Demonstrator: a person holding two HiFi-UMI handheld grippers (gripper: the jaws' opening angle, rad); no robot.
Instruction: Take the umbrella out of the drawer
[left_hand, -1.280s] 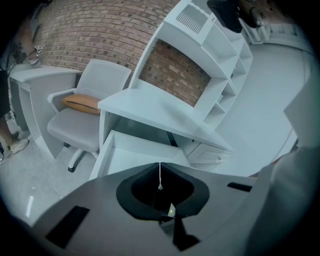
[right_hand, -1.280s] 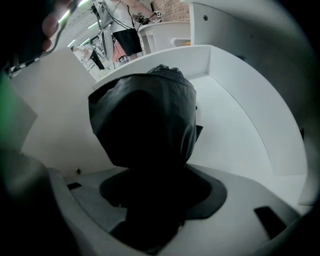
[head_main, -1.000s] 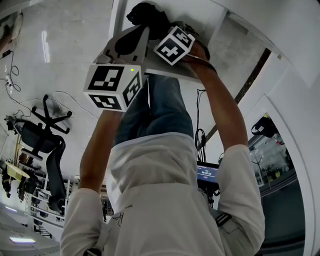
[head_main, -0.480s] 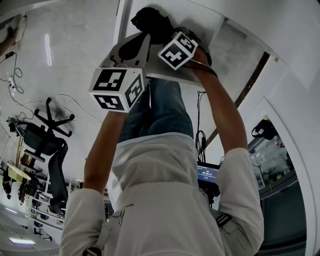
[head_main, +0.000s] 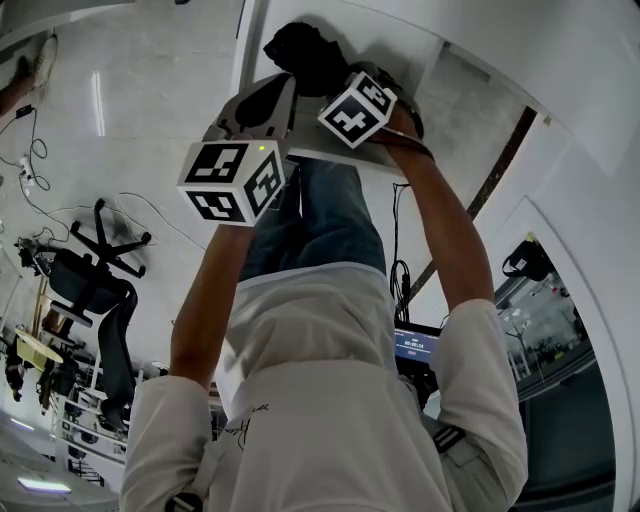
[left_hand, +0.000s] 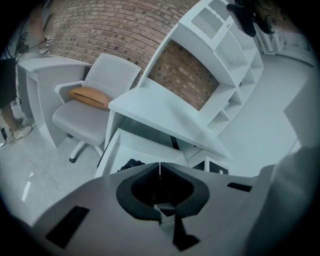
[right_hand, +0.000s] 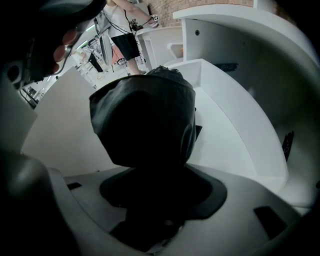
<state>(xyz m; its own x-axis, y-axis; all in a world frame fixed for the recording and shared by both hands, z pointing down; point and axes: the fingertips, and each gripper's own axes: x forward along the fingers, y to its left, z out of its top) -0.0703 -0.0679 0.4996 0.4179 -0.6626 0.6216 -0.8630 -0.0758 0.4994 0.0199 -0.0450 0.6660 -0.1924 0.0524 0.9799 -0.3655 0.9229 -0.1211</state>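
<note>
The black folded umbrella (right_hand: 145, 120) fills the middle of the right gripper view, with my right gripper (right_hand: 150, 180) shut on its near end. It sits over the open white drawer (right_hand: 235, 130). In the head view the umbrella (head_main: 305, 50) shows as a dark bundle beyond the right gripper's marker cube (head_main: 357, 108). My left gripper (left_hand: 160, 167) is shut with nothing in it, its jaws meeting in a thin line. It hangs just in front of the drawer (left_hand: 120, 150), where a bit of the umbrella (left_hand: 131, 164) shows above it.
A white desk top (left_hand: 165, 117) runs over the drawer, with white shelving (left_hand: 235, 75) behind it. A white chair (left_hand: 95, 100) with an orange cushion (left_hand: 90, 96) stands to the left. An office chair (head_main: 95, 275) and floor cables (head_main: 30, 150) lie further off. A person (right_hand: 122, 35) stands in the background.
The left gripper has drifted a little nearer the drawer. The right gripper, holding the umbrella, has barely moved.
</note>
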